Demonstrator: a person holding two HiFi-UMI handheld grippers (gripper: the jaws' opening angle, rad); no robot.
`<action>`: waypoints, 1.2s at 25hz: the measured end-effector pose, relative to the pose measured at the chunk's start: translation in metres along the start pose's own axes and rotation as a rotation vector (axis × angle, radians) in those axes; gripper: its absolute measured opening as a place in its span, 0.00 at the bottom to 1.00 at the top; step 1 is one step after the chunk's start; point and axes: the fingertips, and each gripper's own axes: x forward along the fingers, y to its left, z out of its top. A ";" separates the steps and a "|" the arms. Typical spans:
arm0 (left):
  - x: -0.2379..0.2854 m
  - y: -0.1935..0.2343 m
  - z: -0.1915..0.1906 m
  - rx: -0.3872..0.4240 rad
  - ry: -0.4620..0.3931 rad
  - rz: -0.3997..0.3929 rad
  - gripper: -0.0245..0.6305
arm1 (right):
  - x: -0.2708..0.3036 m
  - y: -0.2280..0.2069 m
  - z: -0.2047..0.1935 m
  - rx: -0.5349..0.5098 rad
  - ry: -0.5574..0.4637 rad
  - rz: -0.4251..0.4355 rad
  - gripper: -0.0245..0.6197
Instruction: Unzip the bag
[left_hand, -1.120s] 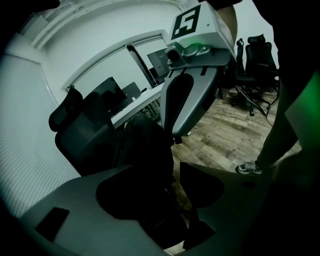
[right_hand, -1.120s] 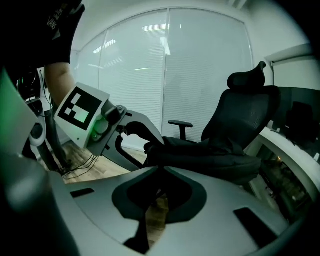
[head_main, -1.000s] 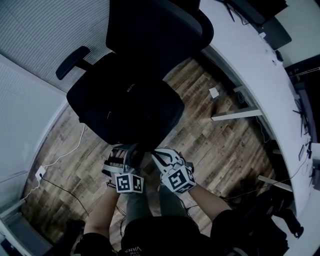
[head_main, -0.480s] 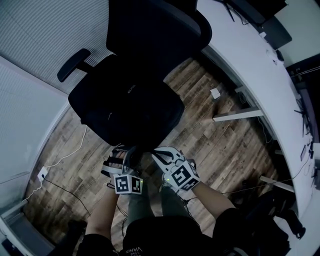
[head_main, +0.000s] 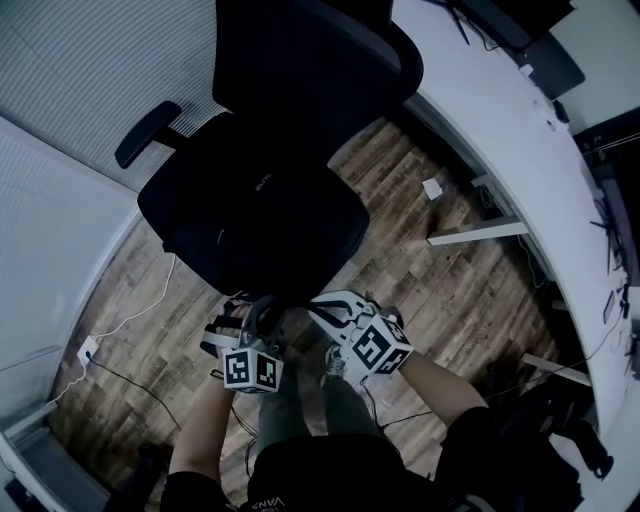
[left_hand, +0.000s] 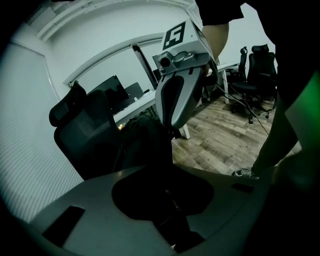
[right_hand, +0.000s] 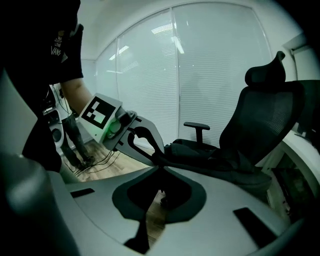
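Observation:
A black bag (head_main: 255, 215) lies on the seat of a black office chair (head_main: 310, 60). Both grippers meet at the bag's near edge, just off the seat front. My left gripper (head_main: 245, 312) reaches in from the left. Its jaws are closing, and the left gripper view shows black bag material (left_hand: 145, 145) between them. My right gripper (head_main: 318, 308) sits right beside it, shut on a thin black strip of the bag (right_hand: 145, 220) that runs down through its jaws. The zipper itself is too dark to make out.
A long white desk (head_main: 500, 130) curves along the right, with a white leg (head_main: 475, 232) on the wood floor. A small white object (head_main: 432, 187) lies near it. A white cable runs to a socket (head_main: 88, 348) at the left wall. The chair's armrest (head_main: 145, 128) sticks out left.
My right gripper has shifted a little to the right and tilted. My left gripper stays at the bag's near edge, barely moved.

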 end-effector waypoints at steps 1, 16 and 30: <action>0.000 0.000 0.001 -0.005 -0.001 -0.003 0.17 | -0.002 -0.001 -0.001 -0.011 0.003 0.005 0.12; -0.002 0.003 0.004 -0.047 -0.010 -0.011 0.16 | -0.018 -0.015 -0.005 -0.049 -0.015 0.093 0.12; 0.004 0.003 0.006 -0.077 -0.008 -0.007 0.16 | -0.031 -0.042 -0.016 -0.065 -0.009 0.201 0.12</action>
